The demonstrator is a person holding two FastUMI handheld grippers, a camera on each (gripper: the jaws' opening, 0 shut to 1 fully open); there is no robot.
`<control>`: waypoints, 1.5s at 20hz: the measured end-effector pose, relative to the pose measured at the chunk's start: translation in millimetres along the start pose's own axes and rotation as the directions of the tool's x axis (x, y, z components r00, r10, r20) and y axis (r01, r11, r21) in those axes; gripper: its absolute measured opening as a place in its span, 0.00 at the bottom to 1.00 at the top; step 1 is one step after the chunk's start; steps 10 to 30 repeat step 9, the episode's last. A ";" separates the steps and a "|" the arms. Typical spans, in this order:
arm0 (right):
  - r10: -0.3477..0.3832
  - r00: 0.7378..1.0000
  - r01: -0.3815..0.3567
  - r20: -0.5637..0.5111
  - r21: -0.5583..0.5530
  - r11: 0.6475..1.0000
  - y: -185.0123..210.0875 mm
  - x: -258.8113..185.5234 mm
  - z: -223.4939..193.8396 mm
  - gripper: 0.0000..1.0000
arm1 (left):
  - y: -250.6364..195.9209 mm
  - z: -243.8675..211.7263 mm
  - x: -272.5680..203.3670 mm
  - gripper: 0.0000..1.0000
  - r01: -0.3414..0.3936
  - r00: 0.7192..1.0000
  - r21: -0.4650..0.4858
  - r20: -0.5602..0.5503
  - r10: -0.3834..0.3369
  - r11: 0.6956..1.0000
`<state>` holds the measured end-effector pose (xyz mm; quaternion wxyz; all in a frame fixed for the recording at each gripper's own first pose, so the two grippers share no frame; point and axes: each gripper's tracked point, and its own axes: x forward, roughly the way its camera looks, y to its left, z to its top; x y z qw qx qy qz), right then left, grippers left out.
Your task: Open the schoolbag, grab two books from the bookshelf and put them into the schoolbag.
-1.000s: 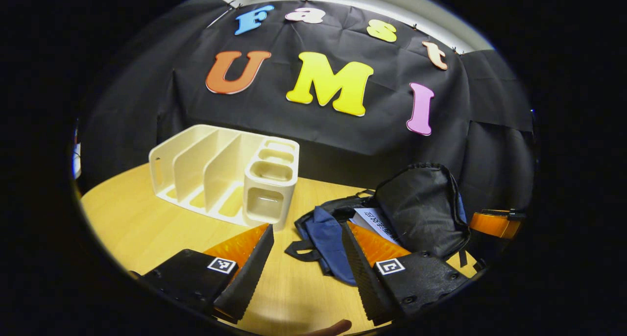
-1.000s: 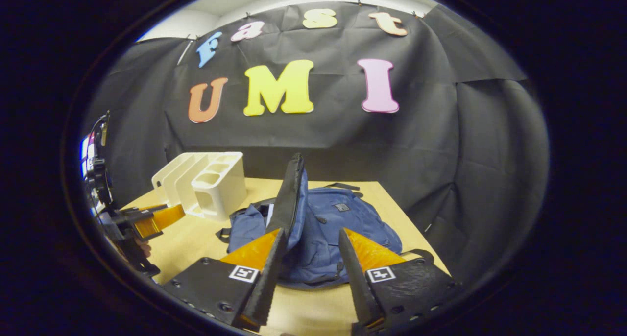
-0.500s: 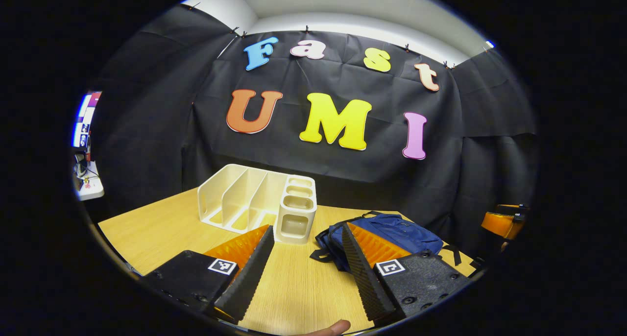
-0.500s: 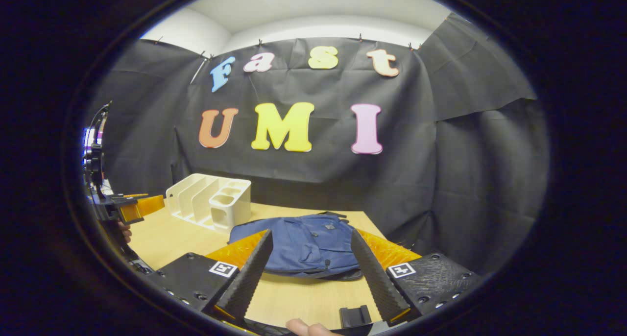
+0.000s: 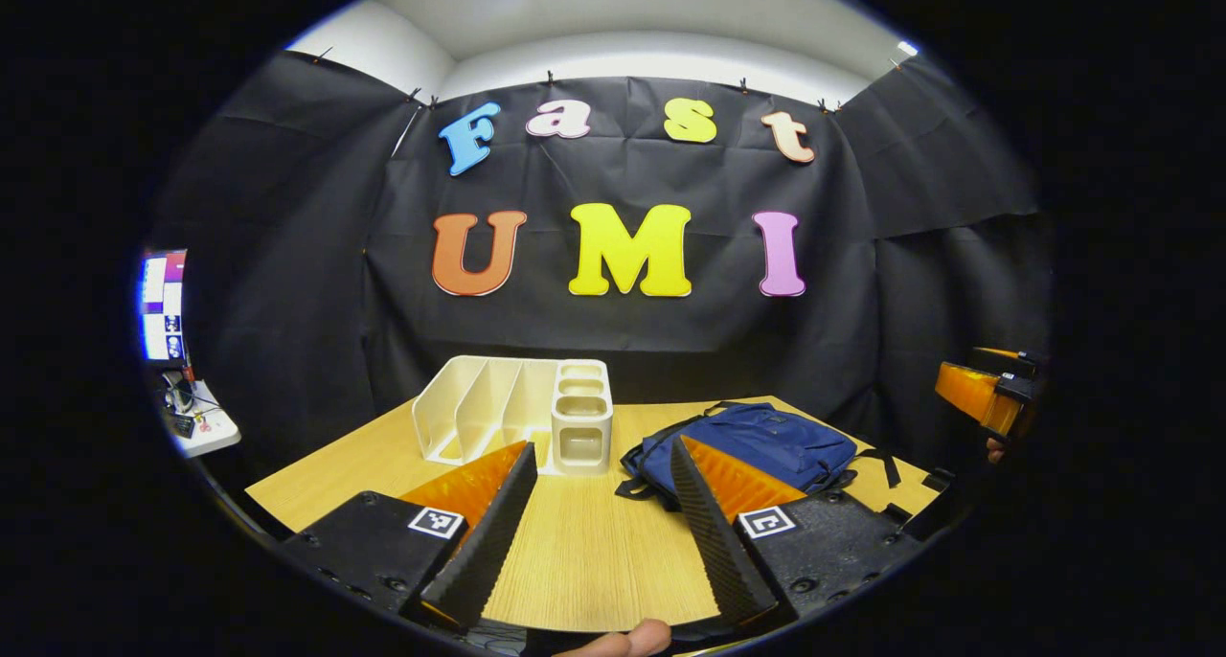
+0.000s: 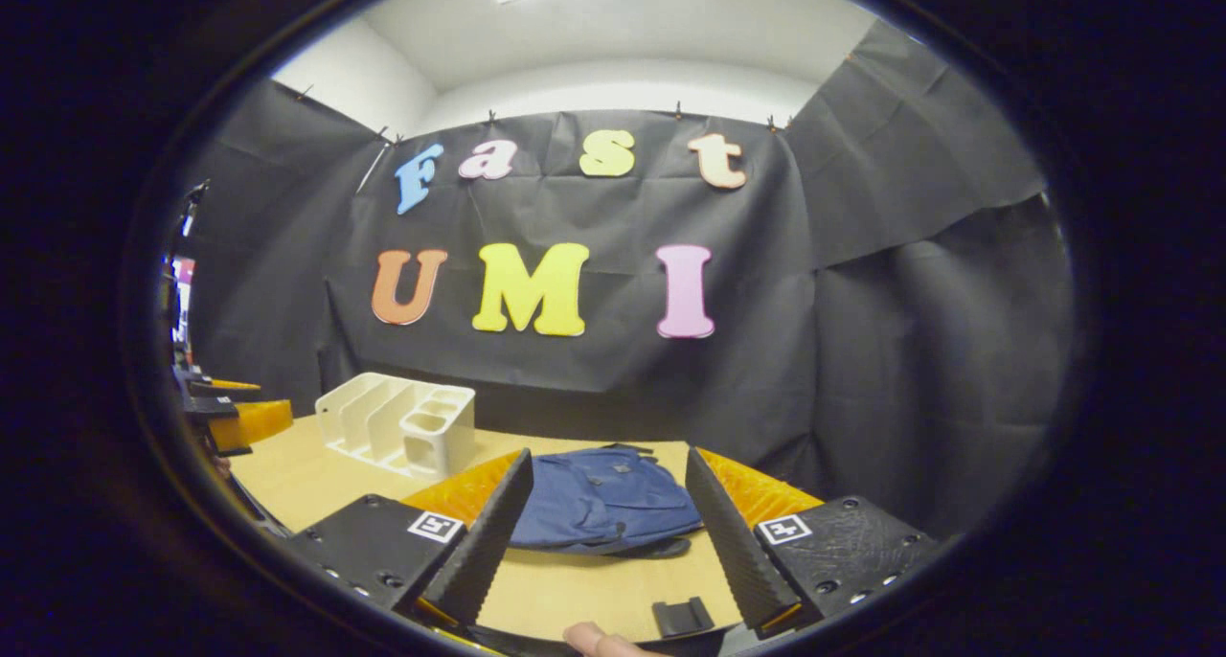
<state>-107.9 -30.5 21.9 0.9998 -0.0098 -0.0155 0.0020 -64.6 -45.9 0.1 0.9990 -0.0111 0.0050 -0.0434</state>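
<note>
The schoolbag [image 5: 752, 446] lies flat on the desk [image 5: 584, 561], its flap down, to the right of the white bookshelf [image 5: 517, 413]. Going left to right in the left gripper view: the bookshelf stands toward the back left of the desk and we see no books in its slots. Then comes our left hand-held gripper [image 5: 599, 523], fingers spread wide with nothing between them, hovering above the near edge. The bag lies beyond its right finger, and the other gripper is at the far right.

In the right gripper view the bookshelf [image 6: 397, 422] is again on the left and the bag [image 6: 599, 504] in the middle. Our right hand-held gripper [image 6: 603, 532] is likewise wide open and empty, held back from the bag.

We judge the task near its end, though with the flap down we cannot tell whether both books are inside. If the bag is not fastened, lifting it could let the contents slide out. A low pass by either gripper could also snag a loose strap [image 5: 632, 489] and drag the bag toward the desk edge.
</note>
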 end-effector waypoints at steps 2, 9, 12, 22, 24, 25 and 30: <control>-0.001 1.000 0.001 -0.010 -0.014 1.000 -4.4 2.0 -4.0 0.95 | -6.4 0.0 -5.7 0.90 0.011 1.000 -0.011 -0.002 -0.011 1.000; -0.008 1.000 0.008 -0.020 -0.025 1.000 -11.6 1.6 -15.2 0.98 | 1.0 -4.5 -4.9 0.99 -0.022 1.000 -0.009 -0.013 0.022 1.000; -0.008 1.000 0.008 -0.020 -0.025 1.000 -11.6 1.6 -15.2 0.98 | 1.0 -4.5 -4.9 0.99 -0.022 1.000 -0.009 -0.013 0.022 1.000; -0.008 1.000 0.008 -0.020 -0.025 1.000 -11.6 1.6 -15.2 0.98 | 1.0 -4.5 -4.9 0.99 -0.022 1.000 -0.009 -0.013 0.022 1.000; -0.008 1.000 0.008 -0.020 -0.025 1.000 -11.6 1.6 -15.2 0.98 | 1.0 -4.5 -4.9 0.99 -0.022 1.000 -0.009 -0.013 0.022 1.000; -0.008 1.000 0.008 -0.020 -0.025 1.000 -11.6 1.6 -15.2 0.98 | 1.0 -4.5 -4.9 0.99 -0.022 1.000 -0.009 -0.013 0.022 1.000; -0.008 1.000 0.008 -0.020 -0.025 1.000 -11.6 1.6 -15.2 0.98 | 1.0 -4.5 -4.9 0.99 -0.022 1.000 -0.009 -0.013 0.022 1.000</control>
